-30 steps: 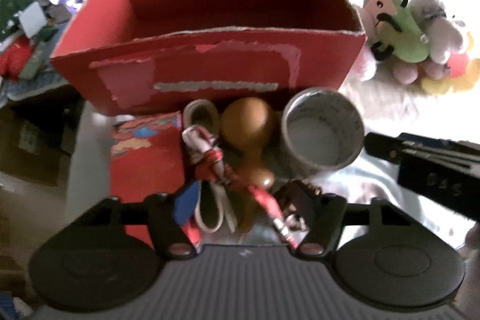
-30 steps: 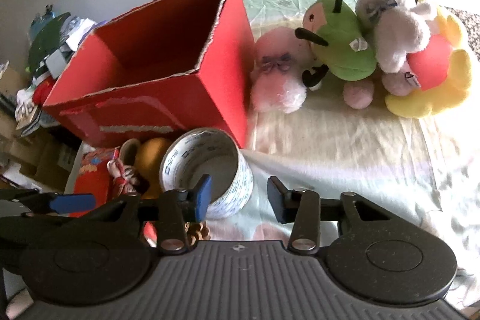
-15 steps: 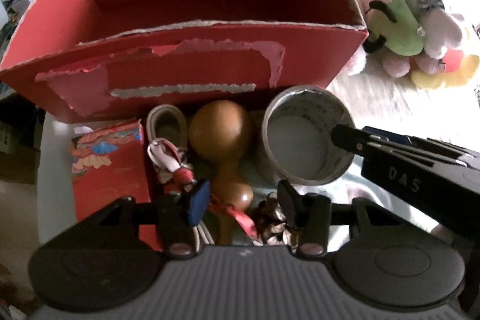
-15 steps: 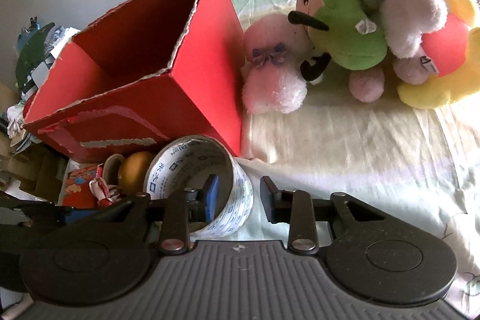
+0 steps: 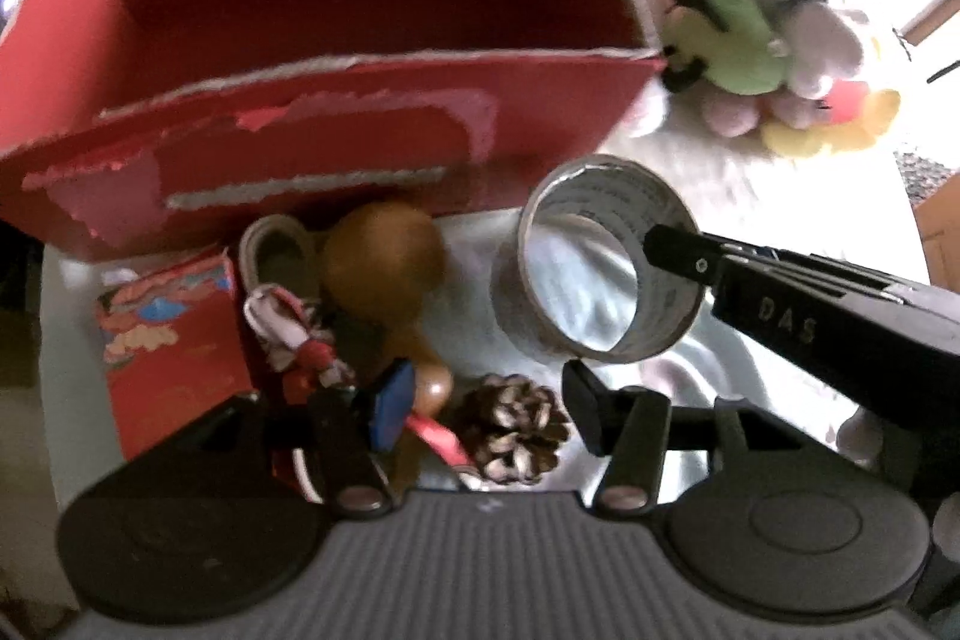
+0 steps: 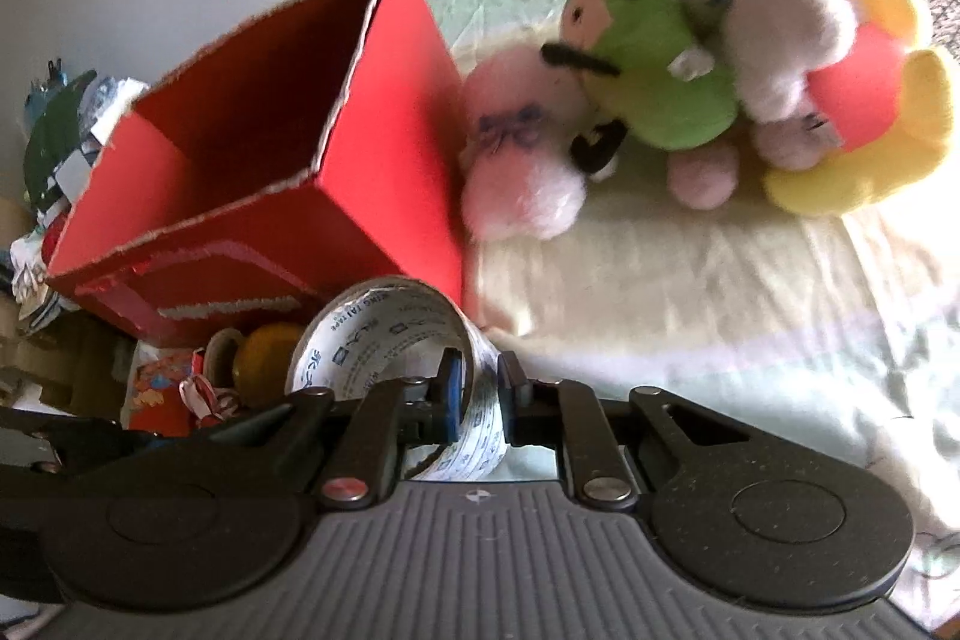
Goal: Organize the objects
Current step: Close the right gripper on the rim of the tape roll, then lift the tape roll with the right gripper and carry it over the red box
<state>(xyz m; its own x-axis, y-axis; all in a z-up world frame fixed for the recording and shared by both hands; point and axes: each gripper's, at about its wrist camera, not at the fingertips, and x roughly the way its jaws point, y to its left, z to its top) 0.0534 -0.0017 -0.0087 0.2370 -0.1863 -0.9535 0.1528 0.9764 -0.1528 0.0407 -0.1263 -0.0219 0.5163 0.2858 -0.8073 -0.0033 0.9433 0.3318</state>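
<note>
While the red box (image 6: 252, 196) sits open and, as far as we can see into it, holds nothing, we judge the sorting barely begun. Our right gripper (image 6: 479, 391) is clamped on the wall of the tape roll (image 6: 384, 334), one finger inside the ring and one outside; the roll sits just in front of the box's near corner, whether lifted or resting we cannot tell. Our left gripper (image 5: 486, 406) hangs with its jaws spread over the pine cone (image 5: 516, 433), gripping nothing. Left of the tape lie a brown wooden gourd (image 5: 384, 256), a red-and-white cord bundle (image 5: 294, 334), a pale loop of band (image 5: 273, 250) and a small red packet (image 5: 174, 340), all crowded against the box's front wall. Plush toys (image 6: 690, 88) pile up right of the box, the pink one touching its side. Everything remains outside; the tape looks first to go in.
</note>
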